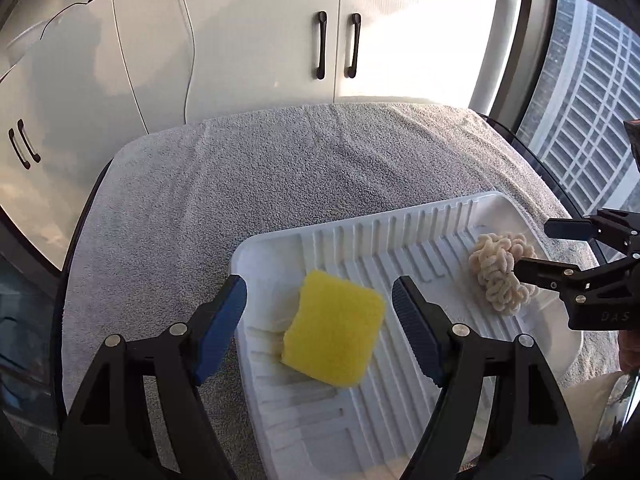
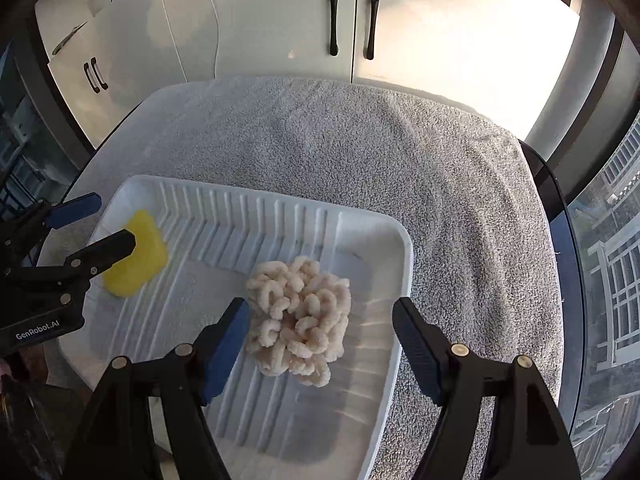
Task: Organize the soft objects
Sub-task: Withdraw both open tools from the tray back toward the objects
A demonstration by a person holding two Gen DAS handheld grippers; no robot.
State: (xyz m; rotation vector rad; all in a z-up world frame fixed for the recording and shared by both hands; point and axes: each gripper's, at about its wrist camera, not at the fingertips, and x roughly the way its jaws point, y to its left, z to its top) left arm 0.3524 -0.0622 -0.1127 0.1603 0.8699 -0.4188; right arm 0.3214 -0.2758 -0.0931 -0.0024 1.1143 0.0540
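A yellow sponge (image 1: pixel 334 330) lies flat in the ribbed white tray (image 1: pixel 400 216). My left gripper (image 1: pixel 318 306) stands open above it, the blue pads clear of its sides. A cream chenille scrubber (image 2: pixel 300 316) rests in the same tray (image 2: pixel 404 264) toward its right end. My right gripper (image 2: pixel 320 320) hangs open over it, with neither pad touching it. In the left wrist view the scrubber (image 1: pixel 498 276) sits beside the right gripper (image 1: pixel 556 248). In the right wrist view the sponge (image 2: pixel 140 256) is partly behind the left gripper (image 2: pixel 104 224).
A grey towel (image 1: pixel 280 176) covers the dark round table (image 1: pixel 80 240) under the tray. White cabinets (image 1: pixel 280 32) with black handles stand behind it. A tall window (image 1: pixel 584 120) runs along the right side.
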